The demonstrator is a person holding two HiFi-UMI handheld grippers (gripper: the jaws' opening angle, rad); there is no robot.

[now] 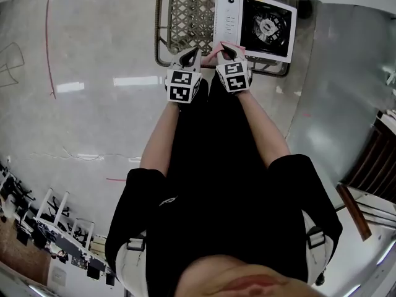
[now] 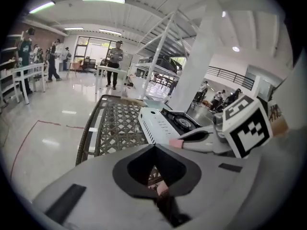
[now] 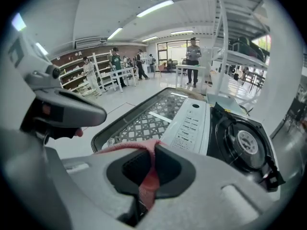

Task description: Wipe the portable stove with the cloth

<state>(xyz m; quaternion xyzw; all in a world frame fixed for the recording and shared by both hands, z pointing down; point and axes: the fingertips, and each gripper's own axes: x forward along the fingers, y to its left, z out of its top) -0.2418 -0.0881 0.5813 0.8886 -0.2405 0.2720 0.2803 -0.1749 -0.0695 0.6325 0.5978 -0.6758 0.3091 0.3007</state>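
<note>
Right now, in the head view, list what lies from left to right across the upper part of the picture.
Red floor line → left tool → right tool → stove burner. The pink cloth, pinched by both tools, overlaps them, so it is left out of the order.

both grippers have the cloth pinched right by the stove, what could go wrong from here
1. The left gripper shows only a sliver of the cloth between its shut fingers; that hold may slip once wiping drags on it.
2. In the head view the stove sits close to the right edge of the table, so a firm push could shove it towards that edge.
3. The cloth might catch on the raised supports around the burner.
</note>
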